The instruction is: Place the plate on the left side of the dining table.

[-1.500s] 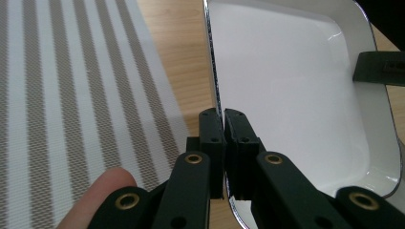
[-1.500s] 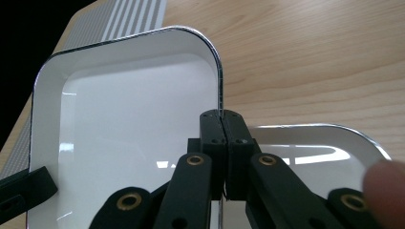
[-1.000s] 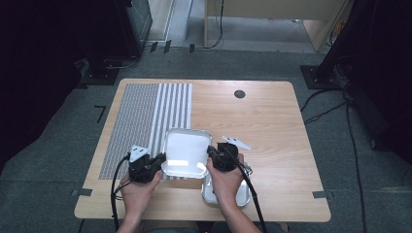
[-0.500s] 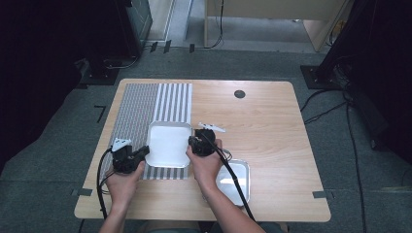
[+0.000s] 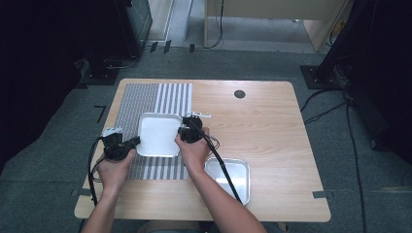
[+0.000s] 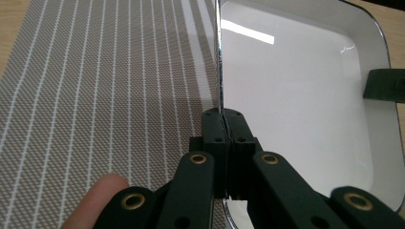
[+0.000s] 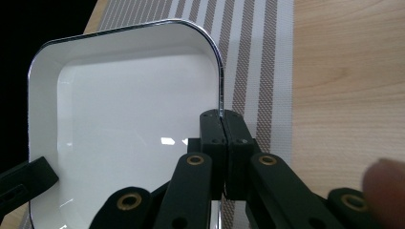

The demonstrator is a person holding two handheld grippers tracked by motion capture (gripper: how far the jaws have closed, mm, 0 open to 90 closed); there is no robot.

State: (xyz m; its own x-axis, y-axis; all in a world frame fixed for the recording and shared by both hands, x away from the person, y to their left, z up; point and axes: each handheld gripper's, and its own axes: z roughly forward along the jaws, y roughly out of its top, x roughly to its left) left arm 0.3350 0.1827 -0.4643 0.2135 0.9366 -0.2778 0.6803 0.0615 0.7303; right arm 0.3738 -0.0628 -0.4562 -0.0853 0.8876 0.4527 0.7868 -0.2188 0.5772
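A white enamel tray with rounded corners and a thin dark rim (image 5: 158, 134) is sitting over a grey woven placemat with pale stripes (image 5: 141, 99) on the left half of a light wooden table (image 5: 272, 126) — whether it is resting on the mat or hanging just above it cannot be told. The left gripper (image 5: 127, 142) is pinching the tray's left rim, its jaws closed edge-on over the lip, and the right gripper (image 5: 182, 132) is clamping the opposite rim the same way. So the tray is lying squarely between the two tongs, its slightly longer axis running away from the person. The glossy, hard enamel is mirroring the ceiling lights; the mat looks coarse and grippy. A shallow square tray of bare metal (image 5: 236, 177) is lying near the front edge, beside the right forearm — well apart from the white one.
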